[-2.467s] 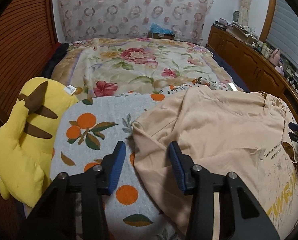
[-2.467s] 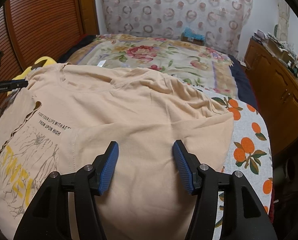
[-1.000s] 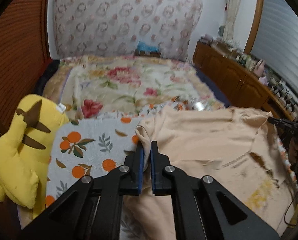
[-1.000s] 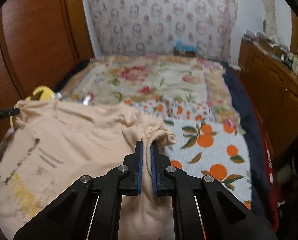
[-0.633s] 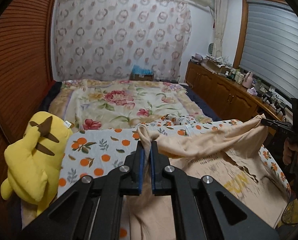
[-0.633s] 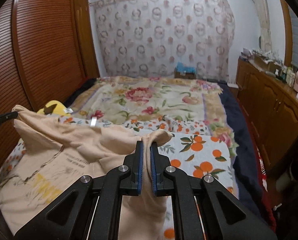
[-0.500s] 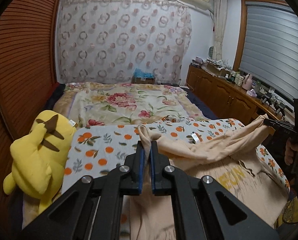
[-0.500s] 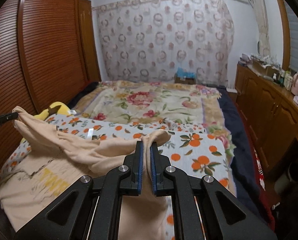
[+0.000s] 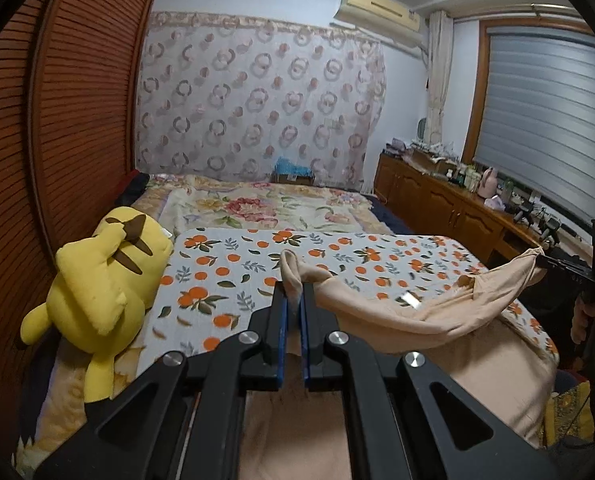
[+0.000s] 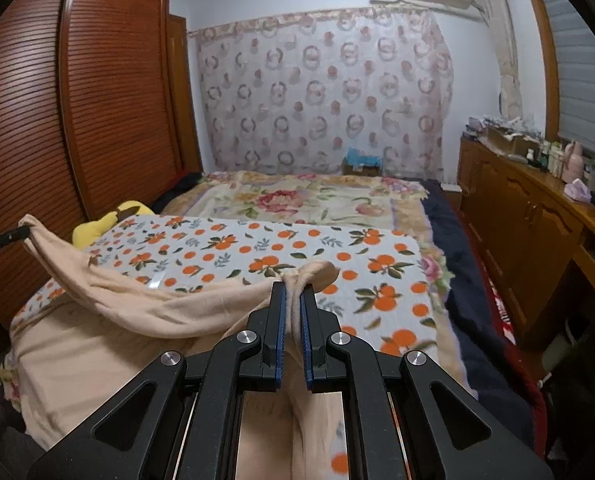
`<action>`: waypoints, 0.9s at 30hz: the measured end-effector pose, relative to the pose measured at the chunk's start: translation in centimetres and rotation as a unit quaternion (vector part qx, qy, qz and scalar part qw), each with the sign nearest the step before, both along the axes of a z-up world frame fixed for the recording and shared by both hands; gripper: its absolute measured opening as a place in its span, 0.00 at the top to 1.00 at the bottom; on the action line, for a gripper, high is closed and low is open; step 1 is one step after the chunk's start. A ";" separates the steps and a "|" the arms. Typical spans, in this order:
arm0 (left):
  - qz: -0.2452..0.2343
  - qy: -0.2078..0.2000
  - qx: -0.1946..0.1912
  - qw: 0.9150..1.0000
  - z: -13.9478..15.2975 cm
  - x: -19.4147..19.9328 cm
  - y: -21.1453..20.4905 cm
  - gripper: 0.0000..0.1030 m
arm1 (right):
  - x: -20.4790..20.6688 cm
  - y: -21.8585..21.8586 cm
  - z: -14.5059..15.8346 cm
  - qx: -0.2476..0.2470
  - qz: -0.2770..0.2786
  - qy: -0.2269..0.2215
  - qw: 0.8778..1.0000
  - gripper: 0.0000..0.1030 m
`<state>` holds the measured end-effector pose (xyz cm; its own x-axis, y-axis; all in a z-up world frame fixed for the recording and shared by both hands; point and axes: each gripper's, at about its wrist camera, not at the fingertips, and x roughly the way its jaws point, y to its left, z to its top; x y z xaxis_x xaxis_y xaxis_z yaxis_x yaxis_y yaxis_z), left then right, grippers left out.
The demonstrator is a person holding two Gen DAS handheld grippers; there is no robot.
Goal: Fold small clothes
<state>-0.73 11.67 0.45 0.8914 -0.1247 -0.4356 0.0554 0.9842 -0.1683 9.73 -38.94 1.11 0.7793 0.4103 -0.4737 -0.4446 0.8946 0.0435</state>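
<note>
Holding: left gripper (image 9: 293, 300) and right gripper (image 10: 291, 304) each have their jaws pressed together on a pinch of the beige shirt (image 9: 397, 316).
Shirt's place: lifted above the orange-print blanket (image 9: 233, 276), slung between the two grippers, its lower part draped over the bed's near edge.
Handling: looks light, soft and limp; it sags in the middle, so I judge it will need tension between both pinches to lie flat.
Where to grip: corners or hem, as now; a bunched pinch could slip.
Hidden: the print side faces away; which corners are held I cannot tell, and the lower hem is cut off behind the gripper bodies.
Nearby: yellow plush toy (image 9: 97, 284) at the blanket's left edge, apart from the shirt.
</note>
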 end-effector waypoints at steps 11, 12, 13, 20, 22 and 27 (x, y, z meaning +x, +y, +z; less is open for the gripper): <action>0.014 0.052 0.014 0.998 -2.5 -5.3 0.2 0.98 | -6.8 -2.4 -0.6 -0.043 0.014 0.030 0.999 0.96; 0.014 0.058 0.016 0.998 -3.0 -5.5 0.3 0.98 | -6.9 -2.6 -1.3 -0.048 0.011 0.040 0.998 0.96; 0.013 0.063 0.018 0.998 -3.3 -5.6 0.3 0.97 | -7.0 -2.7 -2.1 -0.051 0.009 0.051 0.997 0.96; 0.019 0.081 0.044 0.996 -4.3 -5.6 0.3 0.79 | -6.9 -3.4 -5.8 -0.072 -0.004 0.110 0.991 0.95; 0.017 0.072 0.037 0.997 -3.8 -5.9 0.5 0.66 | -7.0 -3.2 -5.8 -0.080 -0.003 0.112 0.991 0.93; 0.016 0.071 0.037 0.997 -3.7 -5.4 1.1 0.43 | -7.0 -2.8 -4.7 -0.088 0.000 0.098 0.991 0.76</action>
